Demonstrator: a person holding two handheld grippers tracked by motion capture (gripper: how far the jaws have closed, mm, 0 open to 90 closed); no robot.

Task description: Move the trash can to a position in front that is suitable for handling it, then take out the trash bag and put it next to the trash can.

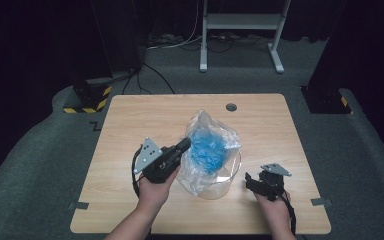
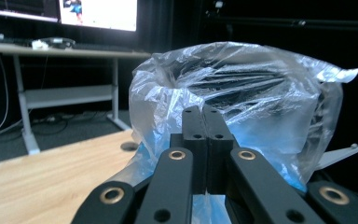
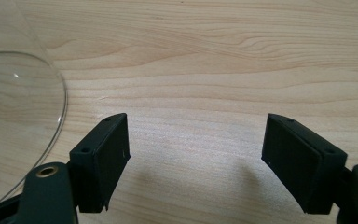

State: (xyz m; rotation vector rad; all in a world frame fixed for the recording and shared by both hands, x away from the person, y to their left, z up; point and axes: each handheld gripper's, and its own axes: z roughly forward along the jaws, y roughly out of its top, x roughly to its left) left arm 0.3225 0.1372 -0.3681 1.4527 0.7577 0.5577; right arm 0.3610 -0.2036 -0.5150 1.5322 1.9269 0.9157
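Note:
A clear plastic bag (image 1: 215,127) with crumpled blue material (image 1: 206,150) inside stands in a clear round container (image 1: 226,186) at the middle of the table. My left gripper (image 1: 185,144) meets the bag's left edge, its jaws pressed together on the film. In the left gripper view the shut left gripper (image 2: 206,114) sits against the bag (image 2: 261,98), whose mouth gapes above it. My right gripper (image 1: 251,181) rests low over the table to the right of the container. In the right gripper view the right gripper (image 3: 196,144) stands open with only bare wood between its jaws, and the container's rim (image 3: 58,126) curves at the left.
The wooden table (image 1: 130,120) has a round cable hole (image 1: 231,107) near its far edge. Beyond it stand a white desk frame (image 1: 240,22) and dark stands with yellow-black striped bases (image 1: 87,102). A desk with monitors (image 2: 60,44) lies behind the bag.

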